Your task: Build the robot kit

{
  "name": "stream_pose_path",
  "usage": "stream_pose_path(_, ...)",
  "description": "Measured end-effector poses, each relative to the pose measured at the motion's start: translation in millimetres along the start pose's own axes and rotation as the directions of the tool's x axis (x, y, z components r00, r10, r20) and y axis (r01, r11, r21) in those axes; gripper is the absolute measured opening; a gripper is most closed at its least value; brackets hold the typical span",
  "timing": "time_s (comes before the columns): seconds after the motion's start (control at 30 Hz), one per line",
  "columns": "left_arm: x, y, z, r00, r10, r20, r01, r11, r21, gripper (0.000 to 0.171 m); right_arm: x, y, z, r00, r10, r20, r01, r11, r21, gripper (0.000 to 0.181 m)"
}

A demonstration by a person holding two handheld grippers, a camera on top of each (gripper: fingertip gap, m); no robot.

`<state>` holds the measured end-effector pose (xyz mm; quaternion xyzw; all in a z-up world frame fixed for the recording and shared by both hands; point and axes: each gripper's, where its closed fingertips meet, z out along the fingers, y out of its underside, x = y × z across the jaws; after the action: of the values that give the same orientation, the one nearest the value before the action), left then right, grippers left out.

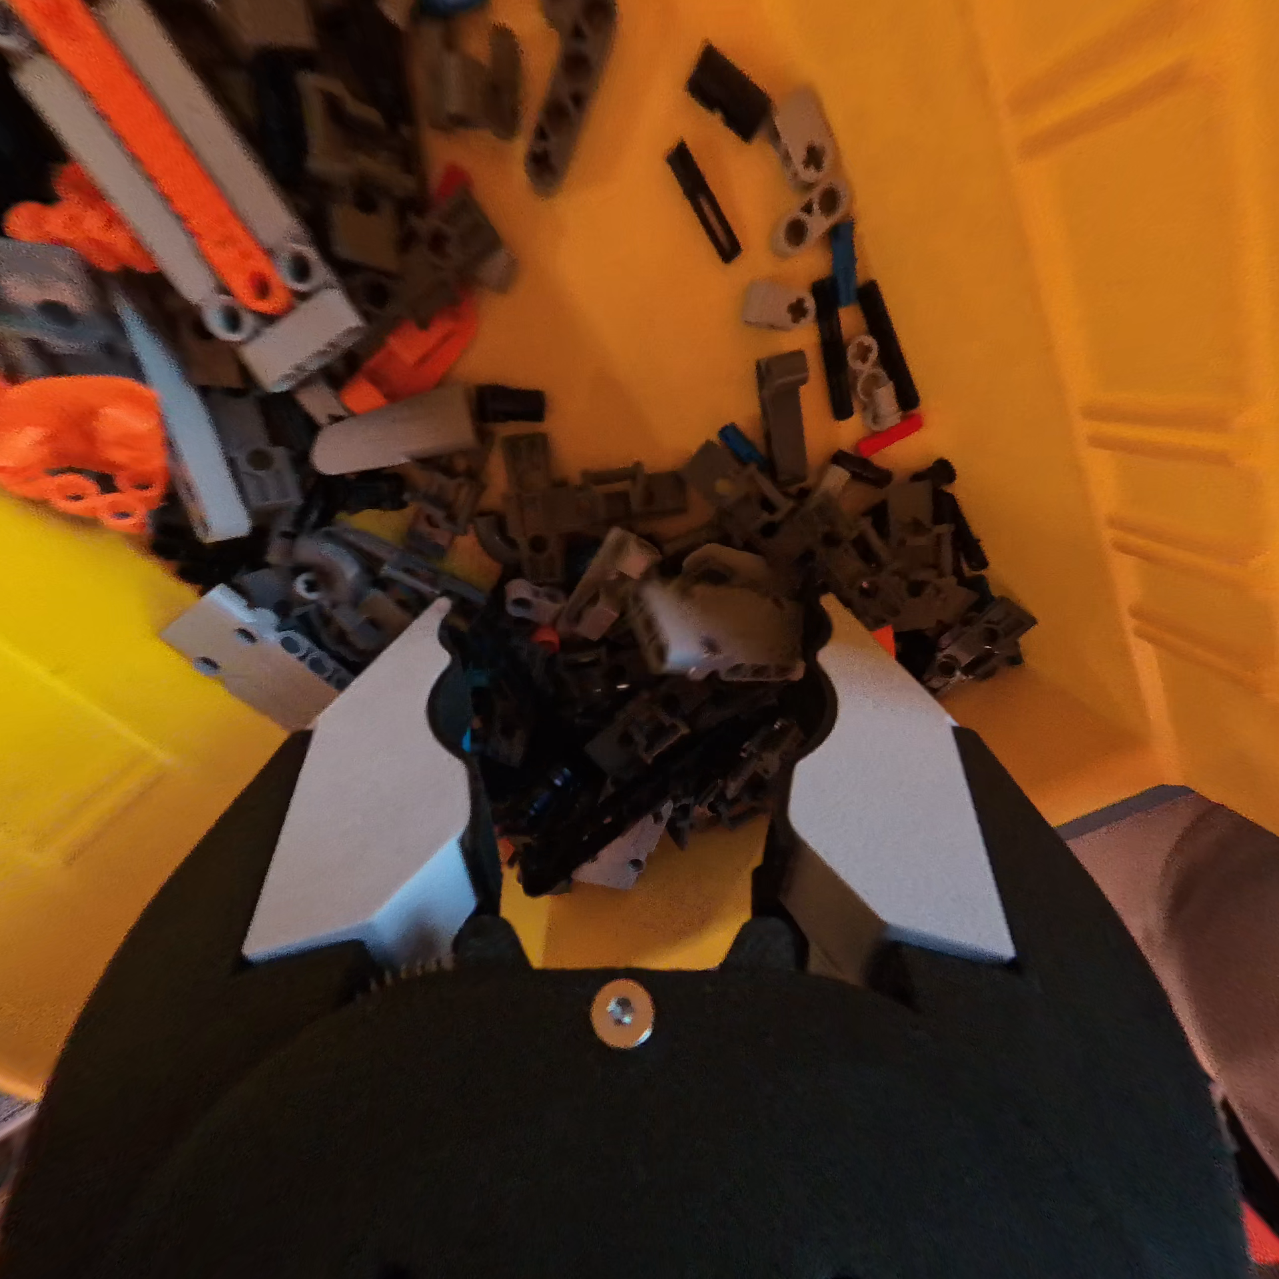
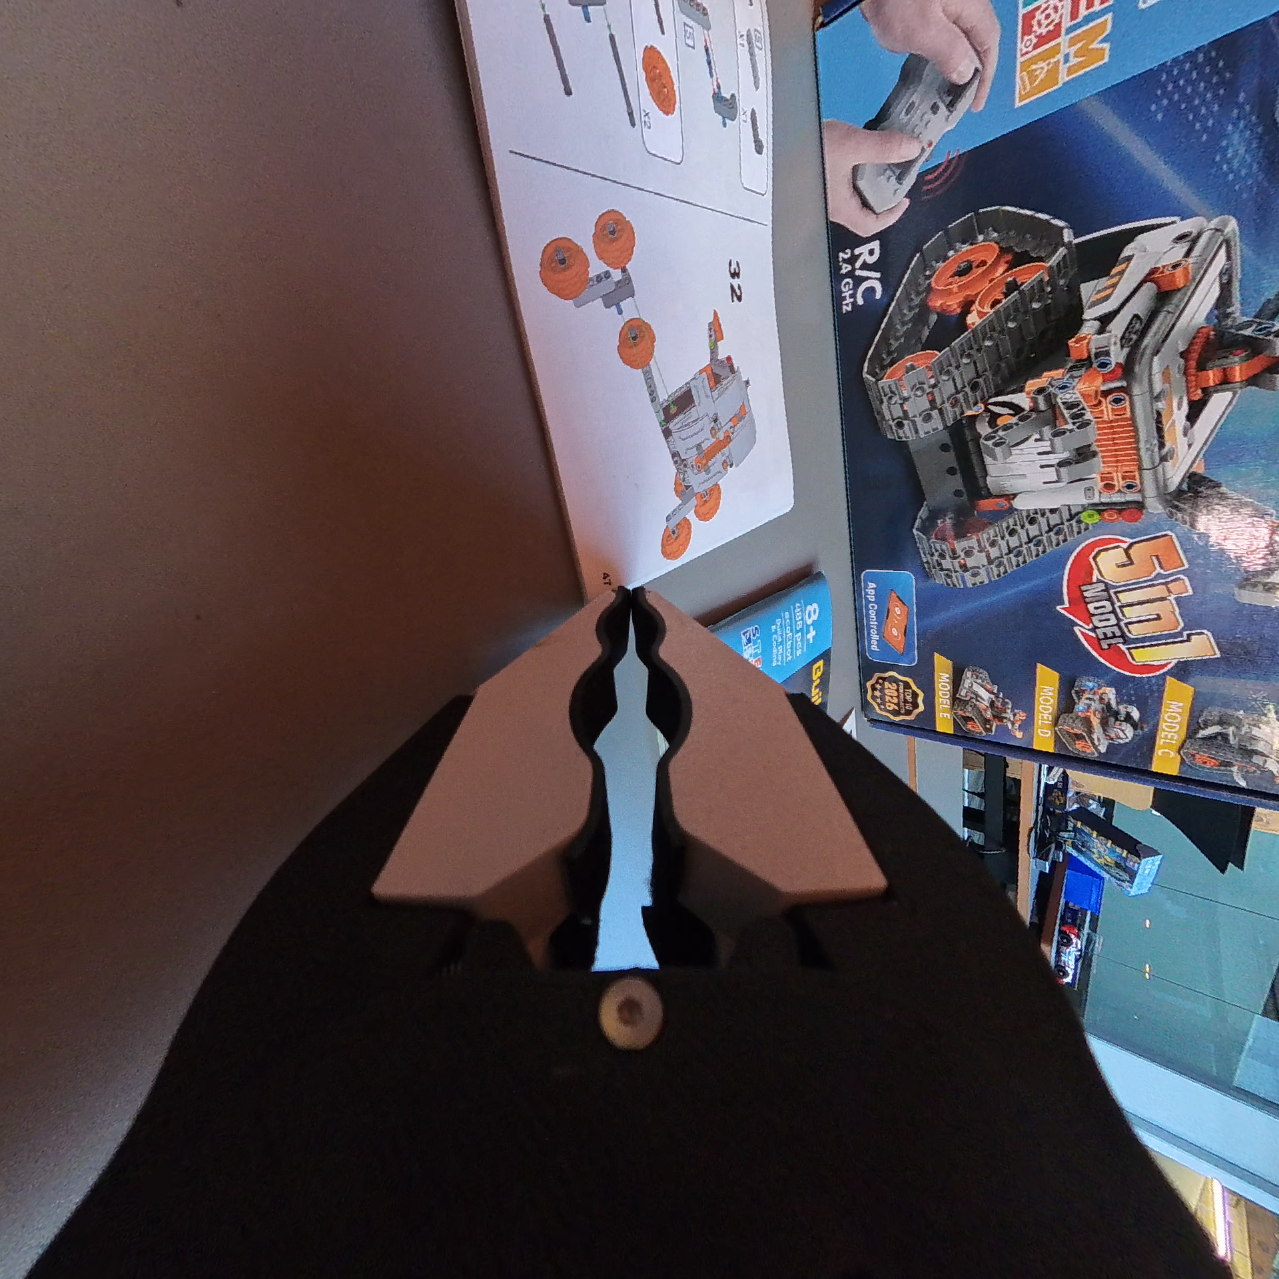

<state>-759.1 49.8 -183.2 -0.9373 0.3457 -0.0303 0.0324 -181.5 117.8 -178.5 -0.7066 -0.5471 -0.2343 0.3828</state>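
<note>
Left gripper [image 1: 633, 623] over bricks [image 1: 664, 664] in a yellow bin [image 1: 1107, 346].
Its jaws are released; right gripper [image 2: 631, 594] is clenched empty beside the manual [image 2: 643, 277].

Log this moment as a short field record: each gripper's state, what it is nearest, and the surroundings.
left gripper: open, jaws wide apart, nothing held
left nearest: pile of dark grey and black building pieces between the fingers
container: yellow bin holding the pieces
other pieces: orange and light grey beam, upper left; orange wheel parts, left edge
right gripper: shut, tips meeting, nothing visible between them
right nearest: open instruction booklet just beyond the tips
beside booklet: blue toy box, to the right
surface: grey tabletop
</note>
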Motion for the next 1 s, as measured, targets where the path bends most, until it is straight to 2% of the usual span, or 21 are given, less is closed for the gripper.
stream_pose_path(0.03, 3, -1, 2, 1.0, 0.019, -0.001, -0.019, 1.0, -0.003, 0.094, 0, 0, 0, 1.0, 0.0, 0.001, 0.0, 1.0, 0.0, 0.0)
stream_pose_path(0.1, 15, -4, 1, 0.998, 0.04, -0.057, -0.039, 0.999, 0.013, 0.072, 0, 0, 0, 1.0, 0.0, 0.001, 0.0, 1.0, 0.001, 0.0)
stream_pose_path(0.2, 17, -8, 1, 0.996, 0.043, -0.074, -0.04, 0.998, 0.045, 0.05, 0, 0, 0, 1.0, 0.001, 0.003, -0.001, 1.0, 0.003, 0.0)
stream_pose_path(0.27, 10, -8, 2, 0.998, 0.051, -0.043, -0.048, 0.997, 0.056, 0.02, 0, 0, 0, 1.0, 0.003, 0.004, -0.003, 1.0, 0.004, 0.0)
stream_pose_path(0.37, 7, -9, 1, 0.996, 0.033, -0.086, -0.028, 0.998, 0.058, 0.019, 0, 0, 0, 1.0, 0.005, 0.004, -0.005, 1.0, 0.004, 0.0)
stream_pose_path(0.5, -9, -19, -2, 0.997, 0.003, -0.079, 0.004, 0.996, 0.093, 0.018, 0, 0, 0, 1.0, 0.004, 0.003, -0.004, 1.0, 0.002, 0.0)
stream_pose_path(0.57, -16, -33, -9, 0.997, -0.005, -0.081, 0.018, 0.988, 0.156, 0.006, 0, 0, 0, 1.0, 0.005, 0.002, -0.005, 1.0, 0.002, 0.0)
stream_pose_path(0.73, -51, -67, -25, 0.997, -0.007, 0.08, -0.018, 0.95, 0.311, 0.006, 0, 0, 1, 1.0, 0.006, 0.002, -0.006, 1.0, 0.003, 0.0)
stream_pose_path(0.77, -52, -69, -26, 0.996, 0.0, 0.085, -0.027, 0.947, 0.322, 0.01, 0, 0, 0, 1.0, 0.006, 0.002, -0.006, 1.0, 0.003, 0.0)
stream_pose_path(0.83, -39, -66, -24, 0.999, 0.035, 0.01, -0.036, 0.954, 0.297, 0.037, 0, 0, 0, 1.0, 0.007, 0.002, -0.008, 1.0, 0.004, 0.0)
stream_pose_path(0.9, -22, -61, -20, 0.994, 0.086, -0.072, -0.063, 0.959, 0.278, 0.057, 0, 0, 0, 1.0, 0.01, 0.004, -0.01, 1.0, 0.005, 0.0)
stream_pose_path(0.93, -17, -59, -19, 0.989, 0.128, -0.069, -0.104, 0.956, 0.275, 0.063, 0, 0, 0, 1.0, 0.012, 0.005, -0.012, 1.0, 0.006, 0.0)
stream_pose_path(1.0, -12, -57, -14, 0.969, 0.246, 0.012, -0.239, 0.93, 0.28, 0.079, 0, 0, 1, 1.0, 0.016, 0.007, -0.016, 1.0, 0.009, 0.0)
